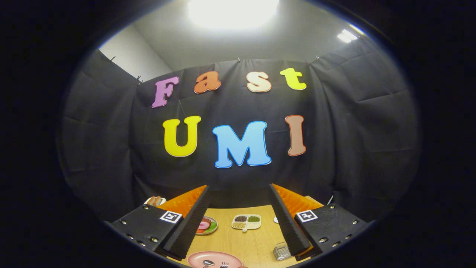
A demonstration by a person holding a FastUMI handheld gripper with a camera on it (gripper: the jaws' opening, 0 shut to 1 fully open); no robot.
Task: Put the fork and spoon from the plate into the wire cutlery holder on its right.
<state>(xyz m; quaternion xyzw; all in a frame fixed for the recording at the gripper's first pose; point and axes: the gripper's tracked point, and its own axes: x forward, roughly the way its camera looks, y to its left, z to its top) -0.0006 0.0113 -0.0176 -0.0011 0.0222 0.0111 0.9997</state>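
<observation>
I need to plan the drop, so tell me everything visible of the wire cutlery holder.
The wire cutlery holder is a small boxy basket of fine silvery metal mesh, standing upright on the wooden table. It sits to the right of the pink plate, apart from it, and close beside the right finger of the open gripper, which partly hides its right side. Nothing can be seen inside it; its contents are too small to tell.

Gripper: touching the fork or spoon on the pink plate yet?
Apart. In the gripper view the gripper is open, held above the table; the spoon and fork lie untouched on the pink plate below.
</observation>
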